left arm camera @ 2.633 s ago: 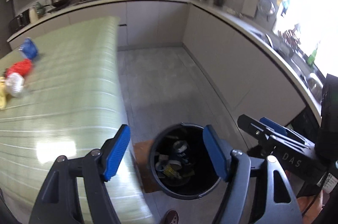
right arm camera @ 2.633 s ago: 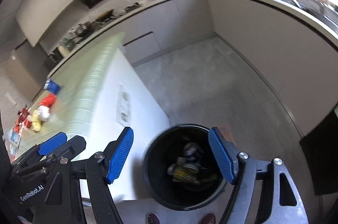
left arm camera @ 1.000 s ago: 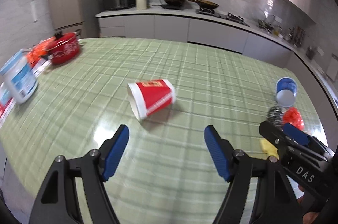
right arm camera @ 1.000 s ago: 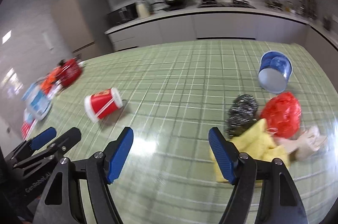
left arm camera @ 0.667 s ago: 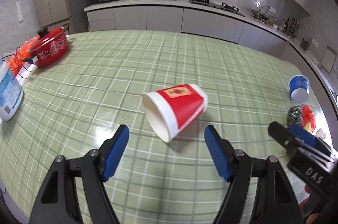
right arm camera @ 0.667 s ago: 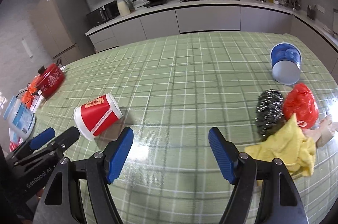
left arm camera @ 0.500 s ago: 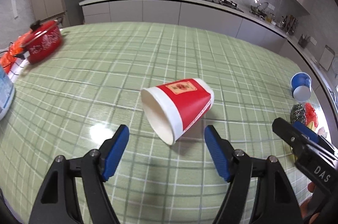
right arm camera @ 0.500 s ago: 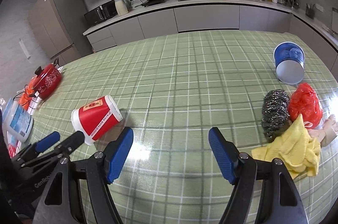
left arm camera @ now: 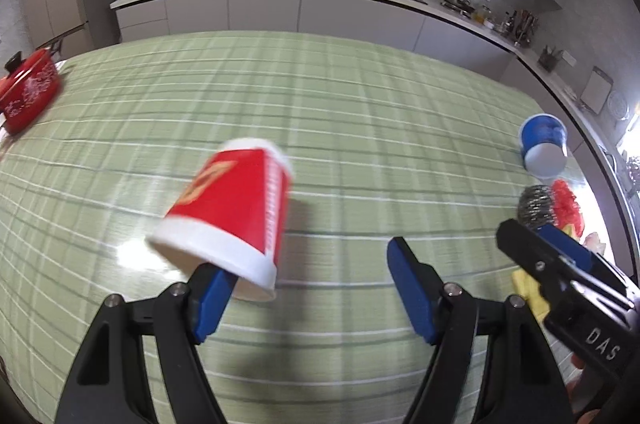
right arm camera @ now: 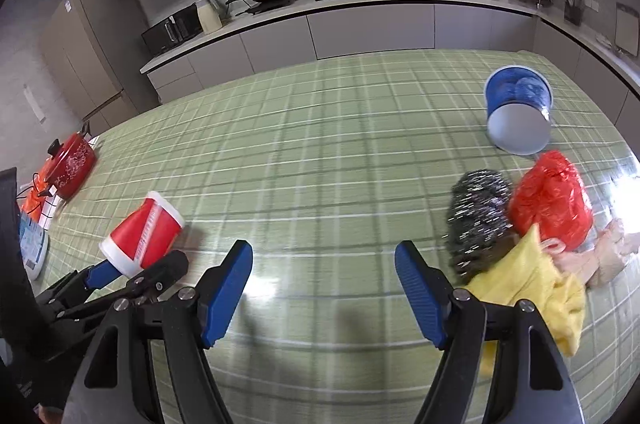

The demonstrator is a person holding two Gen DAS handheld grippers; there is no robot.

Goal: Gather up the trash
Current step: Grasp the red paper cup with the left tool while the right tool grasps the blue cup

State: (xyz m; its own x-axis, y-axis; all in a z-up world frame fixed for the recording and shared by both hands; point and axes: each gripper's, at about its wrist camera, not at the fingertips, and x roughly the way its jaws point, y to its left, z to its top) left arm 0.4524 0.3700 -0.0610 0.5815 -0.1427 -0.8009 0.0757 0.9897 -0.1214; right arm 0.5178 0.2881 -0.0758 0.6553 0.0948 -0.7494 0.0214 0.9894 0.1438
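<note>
A red paper cup with white rims lies on its side on the green checked tablecloth, its mouth toward me. My left gripper is open, and its left fingertip sits under the cup's rim. The cup also shows in the right wrist view, at the left gripper's tip. My right gripper is open and empty over the tablecloth. To its right lie a steel scourer, a red plastic bag, a yellow cloth and a tipped blue cup.
A red pot and a white-blue container stand at the table's left edge. Kitchen counters with a stove, pans and a microwave run along the back wall. The table's right edge lies just past the trash pile.
Both grippers swung from the black bin on the floor to the table. My left gripper has closed in on the red cup, which has turned and now touches the left fingertip.
</note>
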